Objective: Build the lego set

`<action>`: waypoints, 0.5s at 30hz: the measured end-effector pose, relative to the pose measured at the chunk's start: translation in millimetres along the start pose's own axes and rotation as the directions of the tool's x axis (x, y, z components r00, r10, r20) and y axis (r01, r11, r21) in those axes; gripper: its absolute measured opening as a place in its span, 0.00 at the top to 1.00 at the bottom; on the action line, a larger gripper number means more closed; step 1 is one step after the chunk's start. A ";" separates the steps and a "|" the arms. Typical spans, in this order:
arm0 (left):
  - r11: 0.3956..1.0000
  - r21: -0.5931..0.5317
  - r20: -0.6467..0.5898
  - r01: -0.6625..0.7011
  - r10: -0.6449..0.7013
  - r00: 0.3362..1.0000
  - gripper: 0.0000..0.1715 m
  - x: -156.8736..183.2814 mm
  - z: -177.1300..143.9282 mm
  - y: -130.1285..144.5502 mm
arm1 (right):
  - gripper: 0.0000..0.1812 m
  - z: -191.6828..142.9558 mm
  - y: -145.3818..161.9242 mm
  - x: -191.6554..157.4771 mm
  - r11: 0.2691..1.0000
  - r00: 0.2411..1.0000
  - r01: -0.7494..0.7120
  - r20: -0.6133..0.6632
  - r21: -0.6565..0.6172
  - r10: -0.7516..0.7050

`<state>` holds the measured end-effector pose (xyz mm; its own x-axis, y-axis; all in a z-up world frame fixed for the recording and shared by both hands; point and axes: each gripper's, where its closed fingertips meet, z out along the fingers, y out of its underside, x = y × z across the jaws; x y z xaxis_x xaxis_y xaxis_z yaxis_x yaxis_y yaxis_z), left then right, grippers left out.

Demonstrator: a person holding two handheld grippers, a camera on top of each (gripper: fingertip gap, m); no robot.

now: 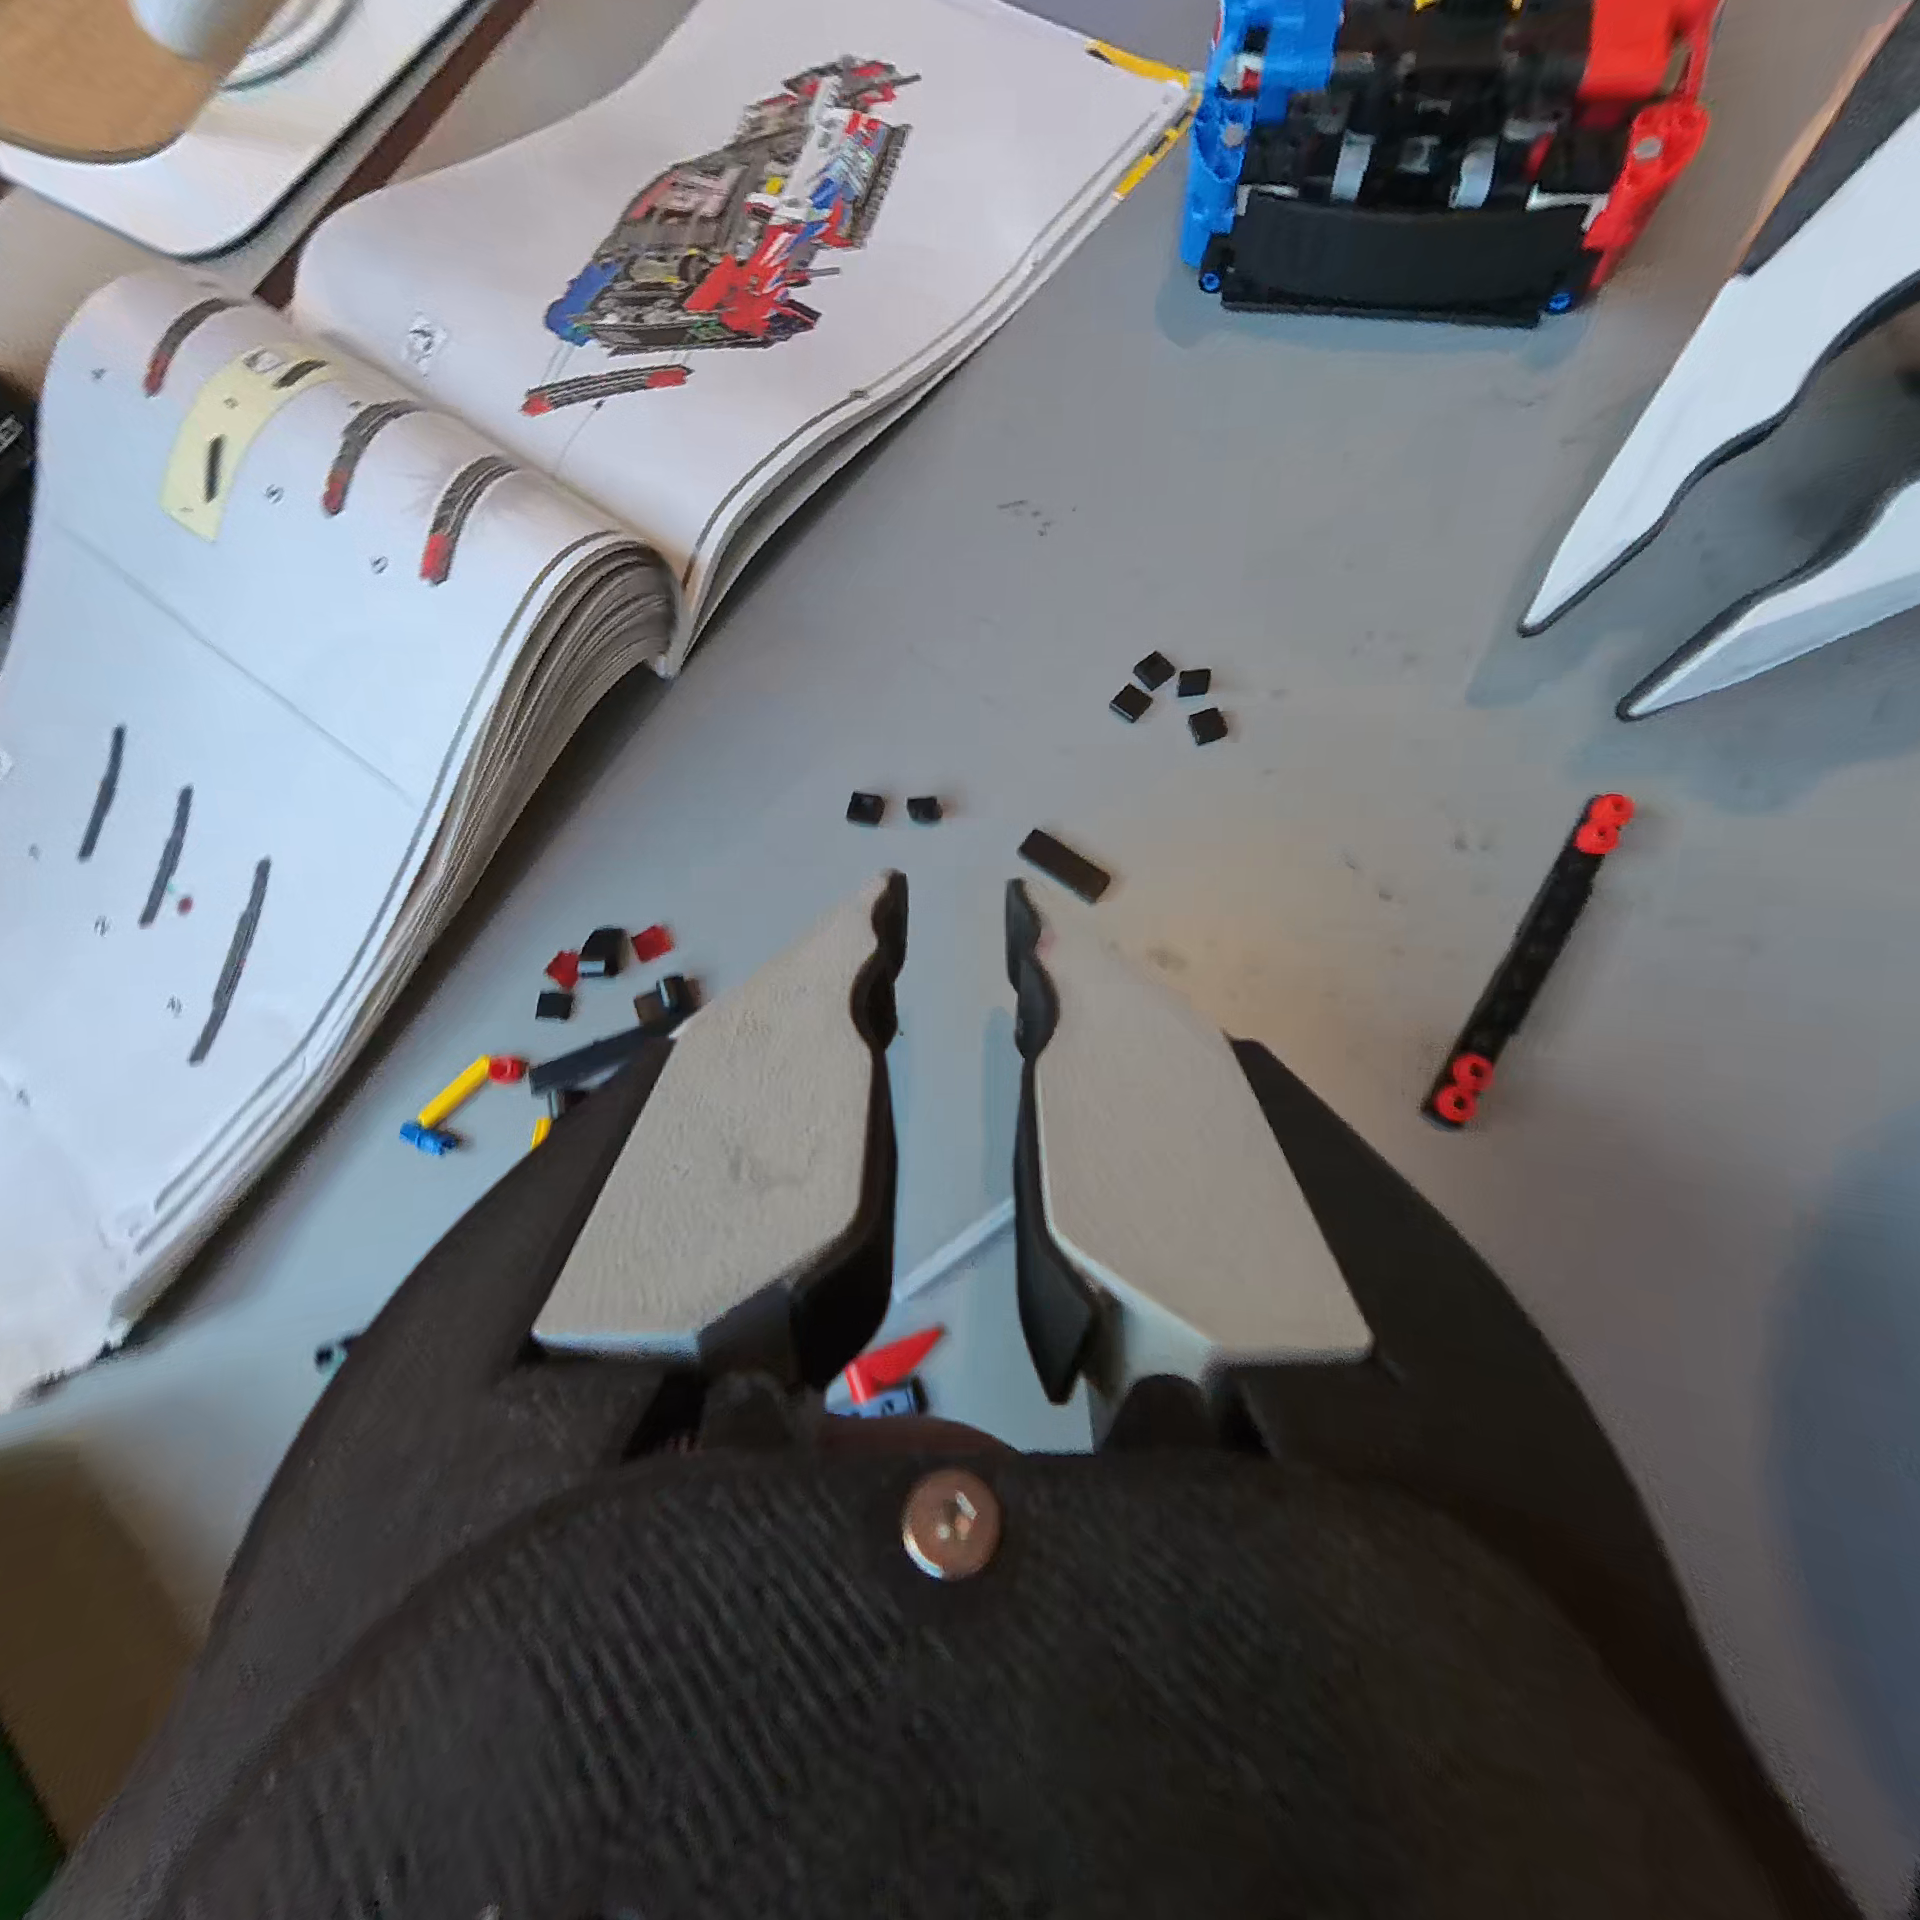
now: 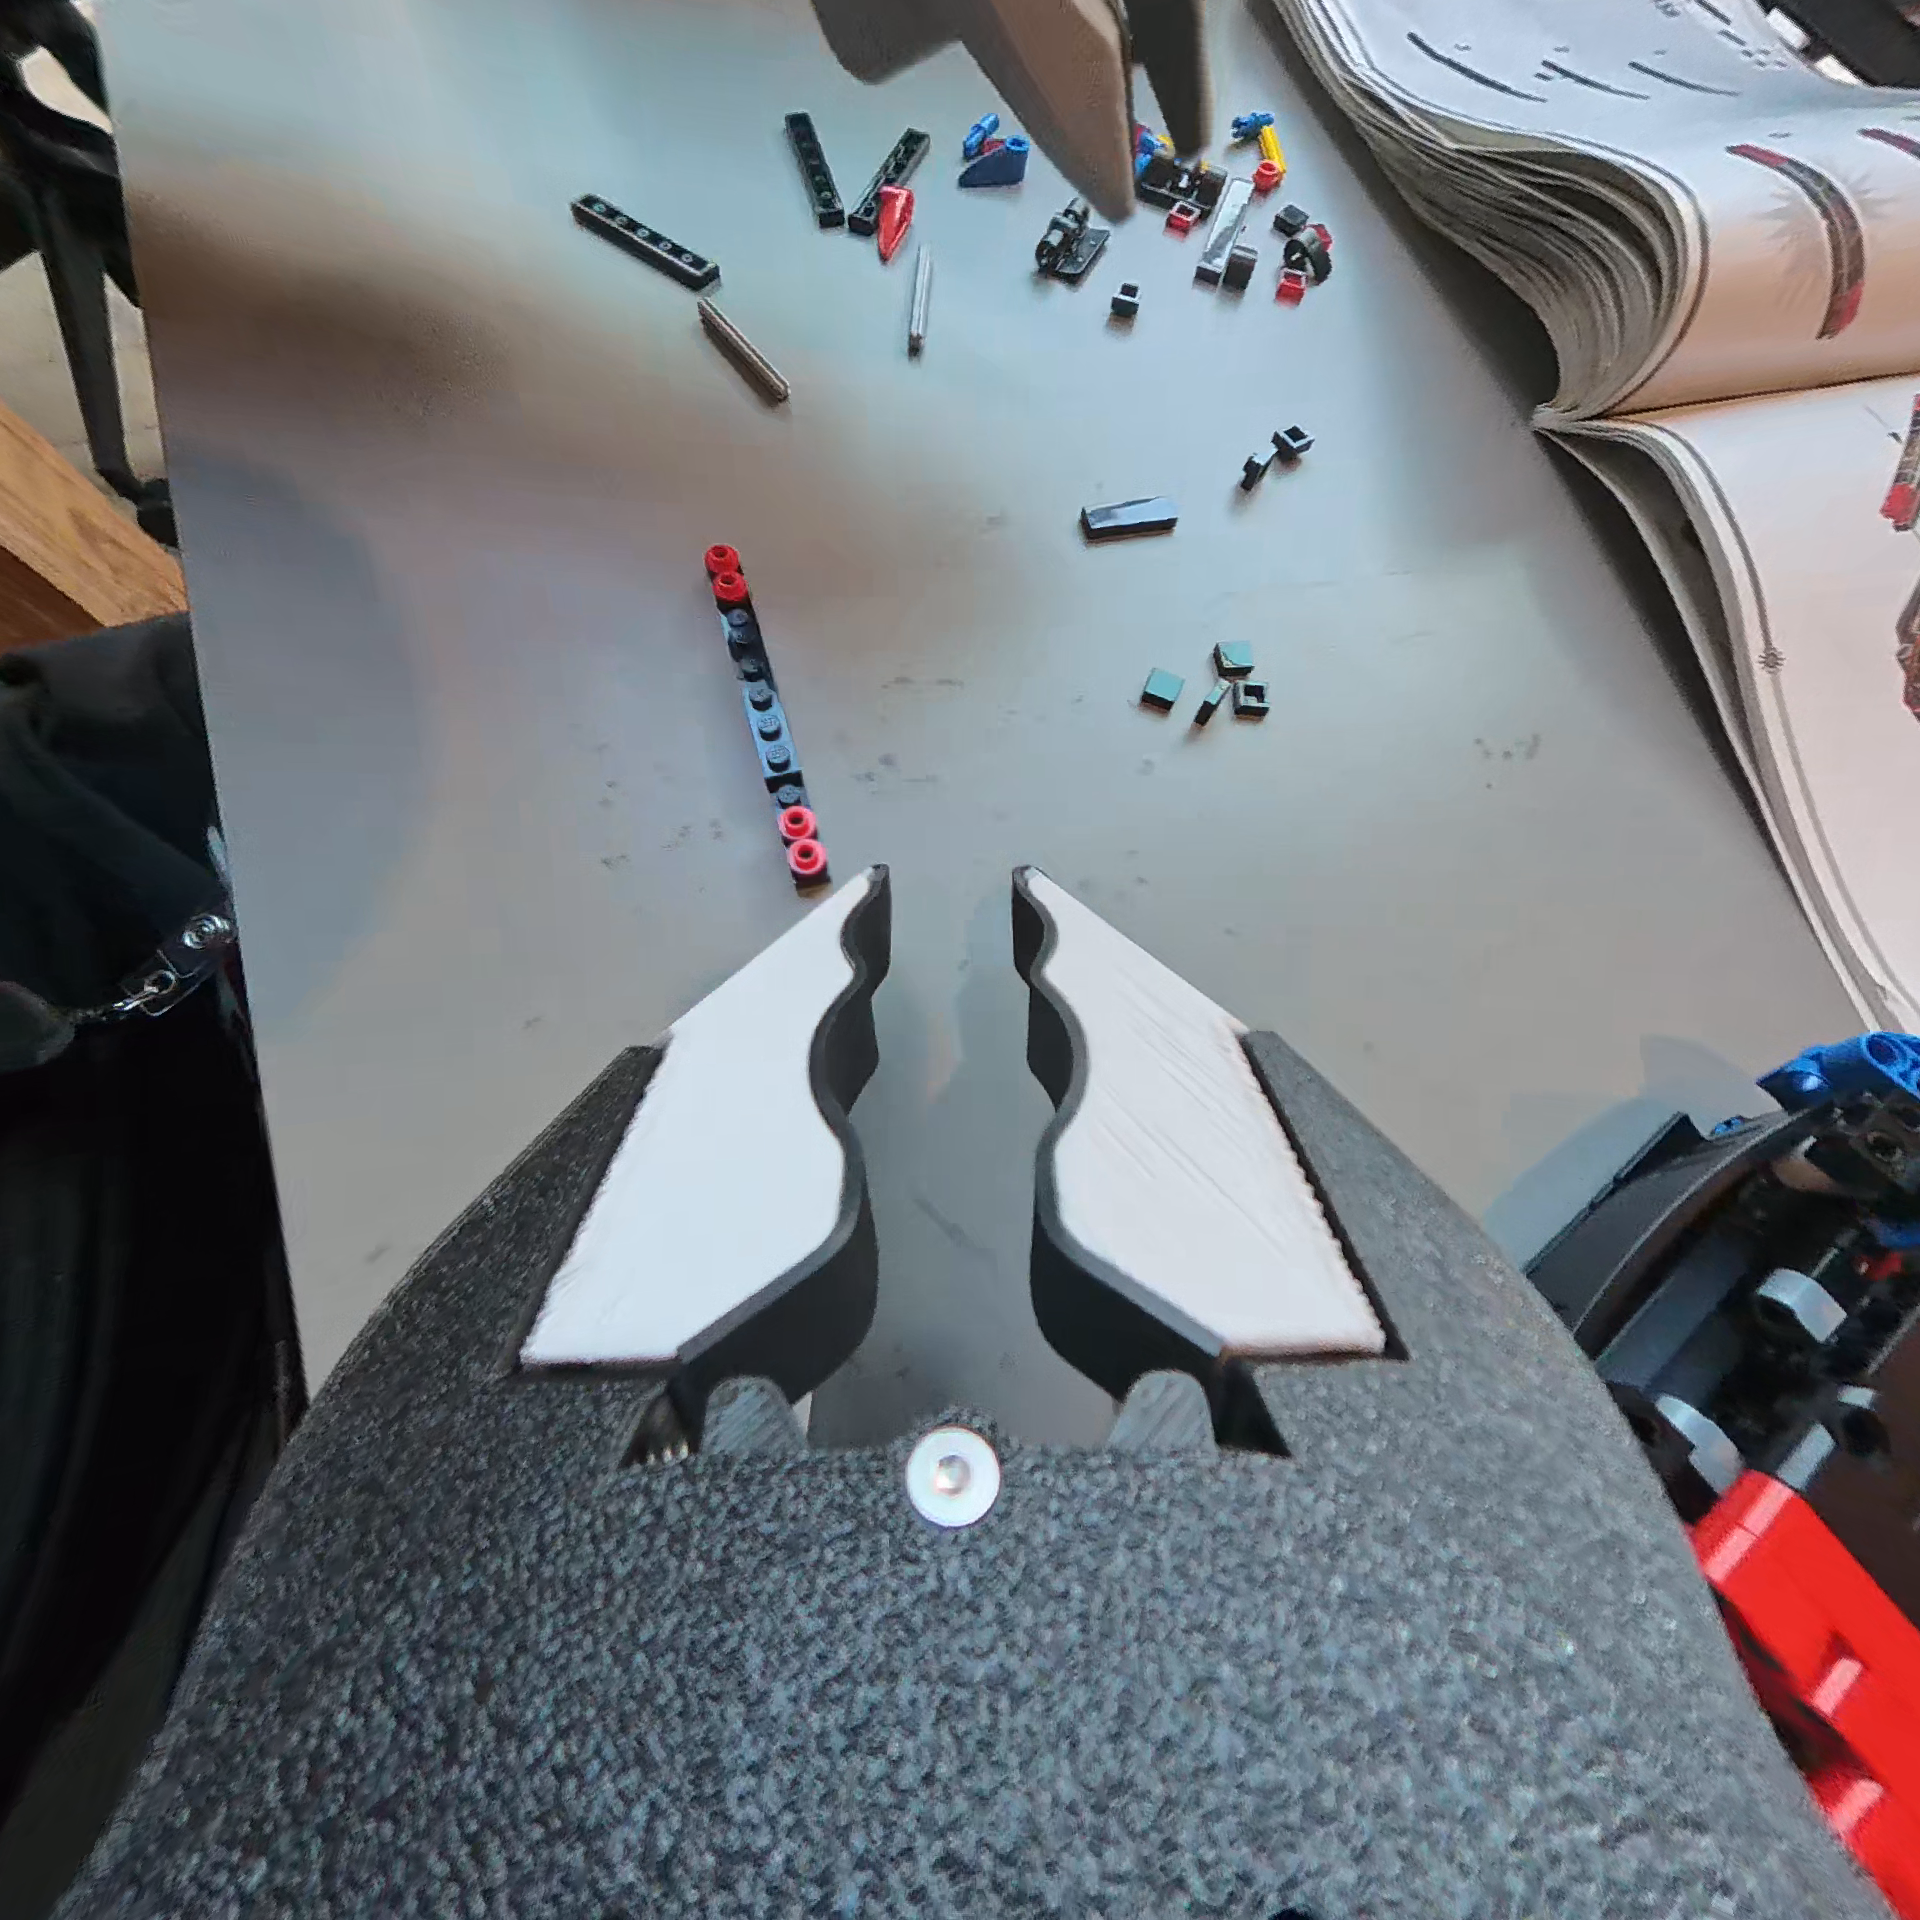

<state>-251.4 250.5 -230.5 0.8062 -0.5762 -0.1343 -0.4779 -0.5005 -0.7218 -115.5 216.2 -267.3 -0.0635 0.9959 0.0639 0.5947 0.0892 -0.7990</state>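
Here, in the left wrist view, the left gripper (image 1: 954, 883) is seen narrowly parted and empty, a black tile (image 1: 1063, 865) just right of its tips. In the right wrist view, the right gripper (image 2: 951, 873), likewise parted and empty, is nearer the red-ended black plate strip (image 2: 767, 717), whose long axis runs away from it, just left of the tips.

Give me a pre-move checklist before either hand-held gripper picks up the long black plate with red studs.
1. Right hand-held gripper open and empty: ok.
2. Left hand-held gripper open and empty: ok.
3. Long black plate lying flat, apart from other pieces: ok.
4. Red studs on both ends: ok.
5. Instruction book open: ok.
6. Studs fully pressed down: cannot tell.
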 end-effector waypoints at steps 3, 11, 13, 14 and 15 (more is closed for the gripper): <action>0.997 -0.063 -0.027 -0.046 0.044 0.999 0.91 0.2 22.5 -0.9 | 0.88 -1.5 0.3 3.6 1.000 1.000 -0.008 -0.013 0.007 0.008; 0.988 -0.152 -0.085 -0.024 0.011 0.996 0.91 -3.6 51.2 1.9 | 0.88 -3.4 -1.2 4.3 0.999 1.000 -0.020 0.000 0.025 0.020; 0.986 -0.164 -0.082 -0.031 0.017 0.996 0.91 -4.3 54.7 4.3 | 0.88 -4.3 -1.2 5.5 0.999 1.000 -0.022 -0.002 0.029 0.022; 0.985 -0.168 -0.081 -0.031 0.018 0.997 0.91 -4.5 56.3 5.2 | 0.88 -4.6 -1.2 6.0 0.999 1.000 -0.025 -0.003 0.030 0.025; 0.985 -0.172 -0.076 -0.031 0.018 0.997 0.91 -5.6 57.9 6.1 | 0.88 -4.8 -1.2 6.6 0.999 1.000 -0.027 -0.004 0.031 0.027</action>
<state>-238.6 288.1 -273.4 0.7687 -0.6324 -0.0955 -0.5556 -0.5863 -0.5895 -112.8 222.7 -263.0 -0.0438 0.9980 0.0448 0.5711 0.0618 -0.8186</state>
